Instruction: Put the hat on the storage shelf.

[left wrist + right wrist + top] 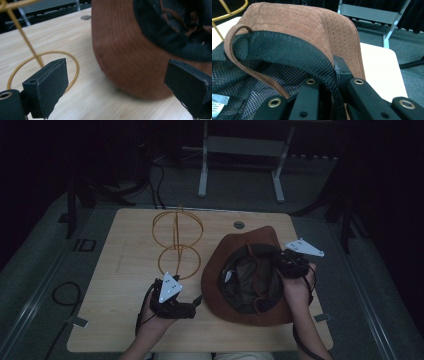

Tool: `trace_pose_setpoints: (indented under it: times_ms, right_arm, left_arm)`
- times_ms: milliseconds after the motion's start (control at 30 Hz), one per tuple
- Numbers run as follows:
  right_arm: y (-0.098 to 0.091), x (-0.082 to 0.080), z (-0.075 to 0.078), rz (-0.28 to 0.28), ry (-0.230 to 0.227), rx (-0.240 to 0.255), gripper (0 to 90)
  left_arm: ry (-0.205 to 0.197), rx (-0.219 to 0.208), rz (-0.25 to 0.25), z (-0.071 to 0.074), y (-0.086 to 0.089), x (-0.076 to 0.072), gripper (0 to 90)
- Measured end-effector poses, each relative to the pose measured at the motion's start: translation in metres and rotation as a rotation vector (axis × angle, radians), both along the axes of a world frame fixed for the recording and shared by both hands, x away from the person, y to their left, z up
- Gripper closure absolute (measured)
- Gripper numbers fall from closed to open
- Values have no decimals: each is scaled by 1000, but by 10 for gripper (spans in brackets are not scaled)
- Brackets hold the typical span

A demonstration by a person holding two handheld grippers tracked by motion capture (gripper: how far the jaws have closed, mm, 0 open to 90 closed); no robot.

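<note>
Hat rim in right gripper; left gripper agape

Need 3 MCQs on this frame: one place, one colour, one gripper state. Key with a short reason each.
1. Where is the gold wire stand relative to the hat?
A. to its left
B. to its right
C. inside it

2. What colour is the hat's outer fabric?
A. grey
B. brown
C. white

3. What is the right gripper doing?
A. hanging open above the table
B. lying on the floor
C. clamping the hat's edge

Key: A, the high view shows the stand left of the hat; B, the brim is brown suede-like; C, the right gripper view shows the jaws closed on the mesh-lined edge.
</note>
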State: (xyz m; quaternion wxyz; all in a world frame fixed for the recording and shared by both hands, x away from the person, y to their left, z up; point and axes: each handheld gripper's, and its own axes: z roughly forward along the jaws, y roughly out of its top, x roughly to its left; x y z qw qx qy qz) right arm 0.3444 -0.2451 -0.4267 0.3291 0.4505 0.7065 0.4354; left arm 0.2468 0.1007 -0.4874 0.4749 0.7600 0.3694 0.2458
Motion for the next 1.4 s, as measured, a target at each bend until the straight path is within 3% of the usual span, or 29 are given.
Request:
trace_pose_setpoints:
  times_ms: [100,333,467,533,600,733,767,800,933,1033,1067,1100,1133,1233,1367,1400]
  right_arm:
    - [3,-3,1,9,-8,-6,839]
    - [11,-9,-1,47,-3,-5,838]
    - [15,-11,-1,55,-8,0,839]
    - [16,-11,-1,61,-8,9,838]
    - [18,-12,0,65,-8,11,838]
    - [20,-14,1,72,-9,14,838]
    - [20,-14,1,72,-9,14,838]
    - [21,-15,1,79,-17,16,836]
    - [24,-17,1,100,-19,12,836]
    - [24,-18,0,97,-15,8,837]
    - [24,-18,0,96,-12,12,837]
    - [23,-19,-1,94,-7,9,836]
    - [23,-19,-1,94,-7,9,836]
    - [21,-22,-4,81,-5,24,829]
    - [17,-24,-5,86,-4,57,798]
    - [14,-28,-6,106,-5,55,753]
  left_arm:
    - [2,-11,-27,10,-10,10,57]
    - [-24,-2,-36,22,-35,25,73]
    - [-52,35,-42,30,-57,38,74]
    - [-70,62,-22,31,-65,46,91]
    - [-61,54,-20,31,-72,53,124]
    - [-49,103,15,30,-85,62,153]
    - [-27,121,27,28,-89,65,153]
    - [-4,187,84,25,-96,70,234]
    - [22,221,127,20,-102,78,388]
    - [13,210,148,18,-103,81,597]
    - [13,210,148,18,-103,81,597]
    - [-16,179,168,18,-105,83,784]
    - [-16,179,168,18,-105,83,830]
    - [-32,140,177,23,-105,83,869]
    - [-53,143,175,26,-105,82,874]
    - [-47,123,171,28,-104,82,874]
